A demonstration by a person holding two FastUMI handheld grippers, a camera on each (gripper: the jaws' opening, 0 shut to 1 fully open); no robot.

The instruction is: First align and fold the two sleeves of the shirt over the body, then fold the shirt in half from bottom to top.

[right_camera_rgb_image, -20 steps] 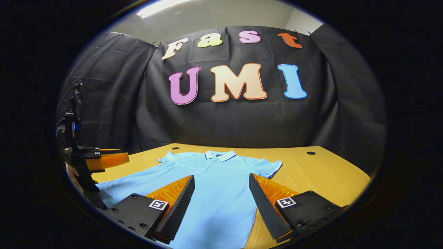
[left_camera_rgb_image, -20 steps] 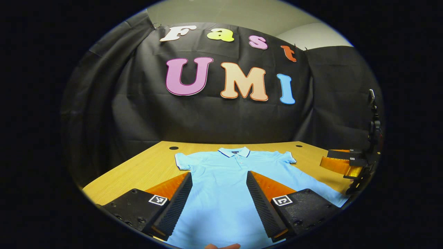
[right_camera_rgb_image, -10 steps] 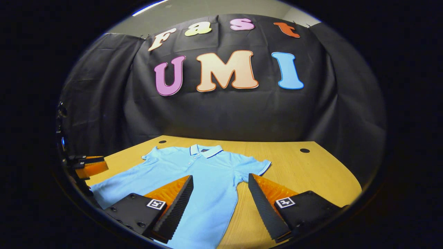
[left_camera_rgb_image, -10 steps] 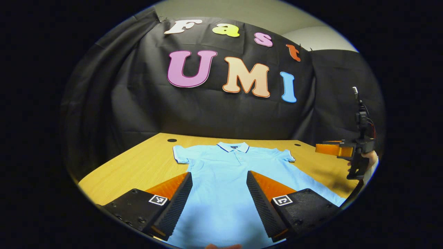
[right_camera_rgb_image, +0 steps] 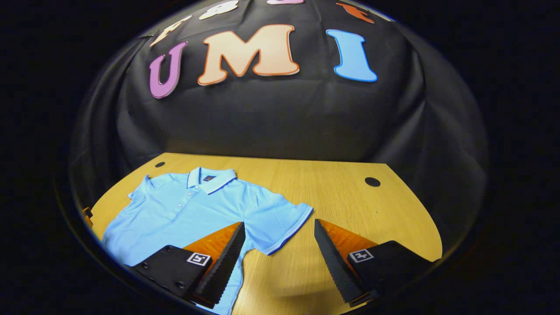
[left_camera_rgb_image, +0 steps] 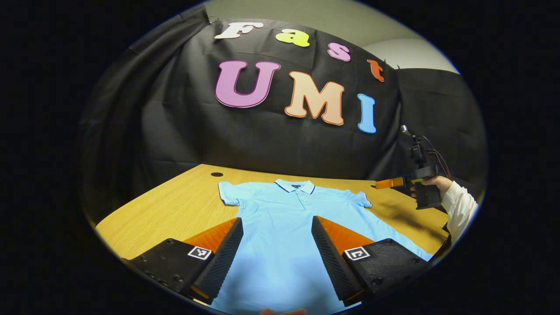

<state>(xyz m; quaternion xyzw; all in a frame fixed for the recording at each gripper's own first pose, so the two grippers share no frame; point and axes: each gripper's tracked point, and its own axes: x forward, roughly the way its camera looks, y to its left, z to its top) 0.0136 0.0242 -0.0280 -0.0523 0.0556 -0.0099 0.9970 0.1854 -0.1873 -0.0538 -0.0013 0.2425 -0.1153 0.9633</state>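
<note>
A light blue polo shirt (left_camera_rgb_image: 288, 214) lies flat and face up on the wooden table (left_camera_rgb_image: 175, 210), collar toward the wall, both short sleeves spread out. My left gripper (left_camera_rgb_image: 277, 227) hovers open over the lower body of the shirt, nothing between its fingers. In the right gripper view the shirt (right_camera_rgb_image: 183, 214) lies to the left and its right sleeve (right_camera_rgb_image: 284, 223) reaches between the open fingers of my right gripper (right_camera_rgb_image: 278, 229), which hangs above it. The right gripper (left_camera_rgb_image: 387, 183) also appears far right in the left gripper view, held in the air by a hand in a white sleeve (left_camera_rgb_image: 457, 205).
The table (right_camera_rgb_image: 350, 201) has bare wood to the right of the shirt, with a dark cable hole (right_camera_rgb_image: 372, 181) near the back and another (left_camera_rgb_image: 216, 174) at the back left. The black cloth wall stands close behind the table.
My right gripper has moved forward and to the right, from over the shirt's body to above the right sleeve, and tilted down. My left gripper has barely shifted.
</note>
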